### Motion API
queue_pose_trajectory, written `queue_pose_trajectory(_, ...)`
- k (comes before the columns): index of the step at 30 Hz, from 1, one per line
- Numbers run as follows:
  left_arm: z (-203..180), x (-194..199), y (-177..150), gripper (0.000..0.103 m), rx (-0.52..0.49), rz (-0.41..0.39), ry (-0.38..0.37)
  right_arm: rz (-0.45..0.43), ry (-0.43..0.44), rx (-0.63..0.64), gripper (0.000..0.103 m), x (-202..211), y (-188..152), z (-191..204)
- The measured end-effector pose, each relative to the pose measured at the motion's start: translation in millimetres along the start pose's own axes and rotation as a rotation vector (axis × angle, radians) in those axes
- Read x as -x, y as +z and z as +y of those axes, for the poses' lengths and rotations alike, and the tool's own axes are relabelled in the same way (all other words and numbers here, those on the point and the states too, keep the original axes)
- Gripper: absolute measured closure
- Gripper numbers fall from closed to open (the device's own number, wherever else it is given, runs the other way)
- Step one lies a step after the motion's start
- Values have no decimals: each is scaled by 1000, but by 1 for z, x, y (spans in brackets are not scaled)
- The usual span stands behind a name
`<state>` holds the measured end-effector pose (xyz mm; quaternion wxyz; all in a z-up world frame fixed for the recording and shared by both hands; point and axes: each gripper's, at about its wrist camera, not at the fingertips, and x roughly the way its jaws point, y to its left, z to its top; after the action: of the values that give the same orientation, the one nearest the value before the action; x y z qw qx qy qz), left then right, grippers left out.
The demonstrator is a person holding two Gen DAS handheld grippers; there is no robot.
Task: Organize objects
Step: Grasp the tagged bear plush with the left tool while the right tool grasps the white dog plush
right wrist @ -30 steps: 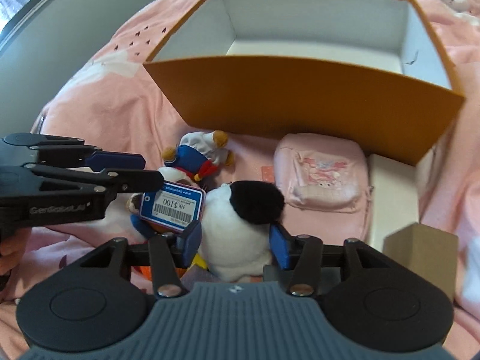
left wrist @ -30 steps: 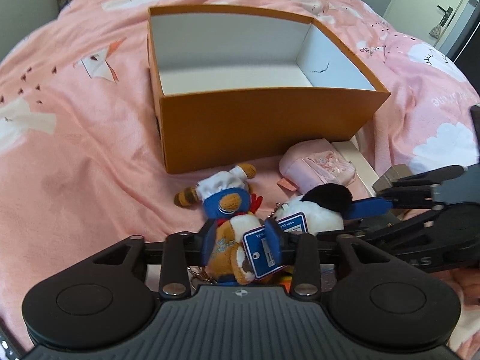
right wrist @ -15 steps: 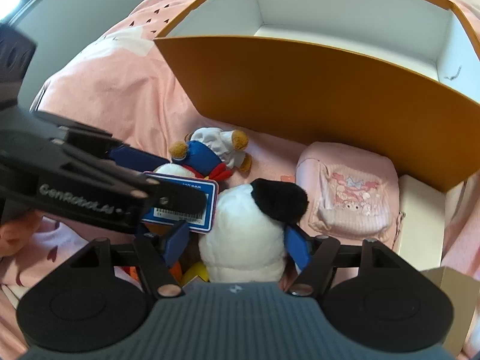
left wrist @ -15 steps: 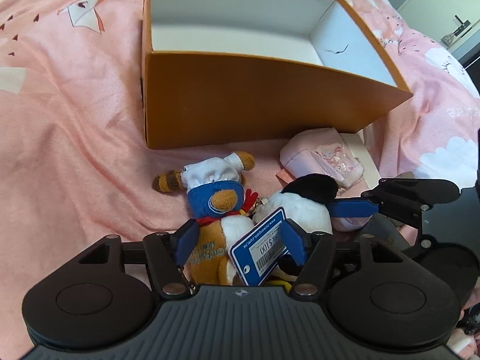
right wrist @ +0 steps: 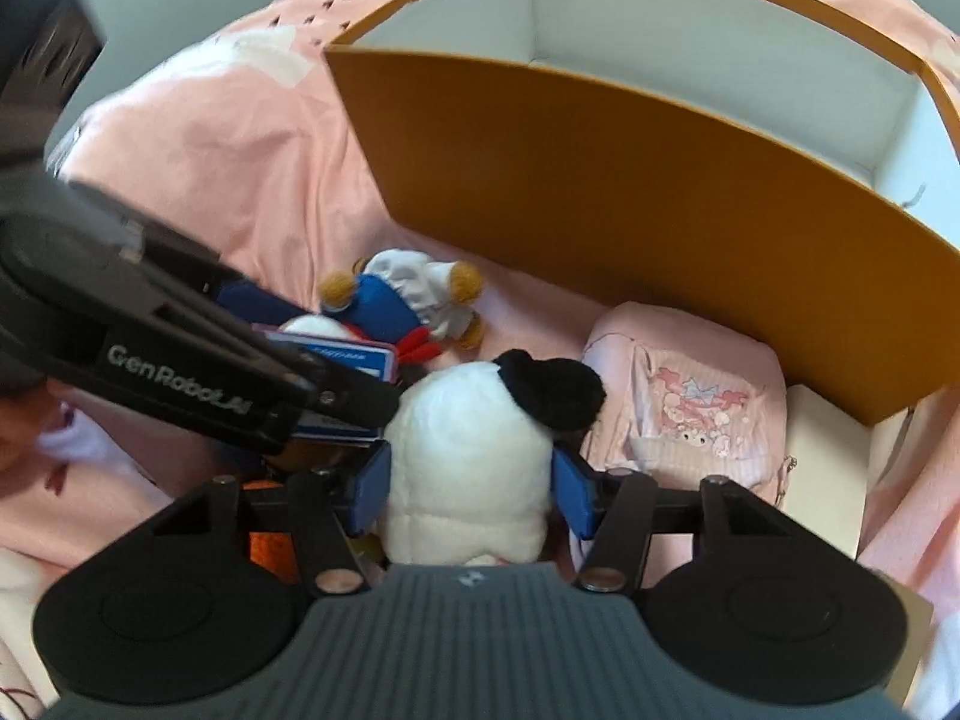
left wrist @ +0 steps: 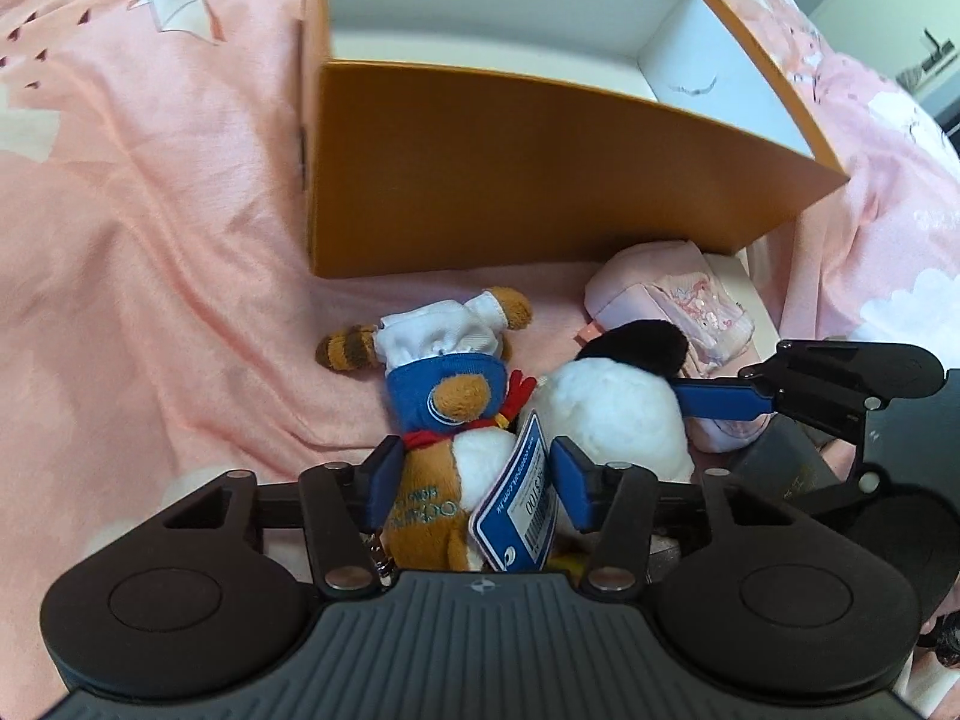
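Note:
An orange box (left wrist: 510,174) with a white inside stands open on the pink bed; it also shows in the right wrist view (right wrist: 630,180). My left gripper (left wrist: 474,474) is shut on a brown raccoon plush (left wrist: 444,414) with a blue cap and a blue price tag (left wrist: 522,510). My right gripper (right wrist: 471,483) is shut on a white plush with a black ear (right wrist: 474,438). The white plush (left wrist: 612,402) lies right beside the raccoon plush (right wrist: 402,294). Both plushes are just in front of the box's near wall.
A pink pouch (right wrist: 684,396) with a cartoon print lies to the right of the plushes, against a cream flat box (right wrist: 828,462). A brown cardboard box corner (right wrist: 918,648) is at the far right. The pink bedsheet (left wrist: 150,210) spreads left of the box.
Both grippers have moved closer to the orange box with their plushes, which now sit deeper between the fingers. The left gripper's jaws stand wider apart than a second ago.

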<state>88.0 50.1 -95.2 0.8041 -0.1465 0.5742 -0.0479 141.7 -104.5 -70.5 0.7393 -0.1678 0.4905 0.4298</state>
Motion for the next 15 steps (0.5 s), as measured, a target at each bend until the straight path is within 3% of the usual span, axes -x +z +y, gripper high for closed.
queue_pose_trajectory(11,9,37,-14,59,33,-146,-51,-128,50,-132,49,45,8,-23)
queue_pose_trajectory(15,11,36,-14,58,28,-128,-42,-152,104,-200,50,56,11,-33)
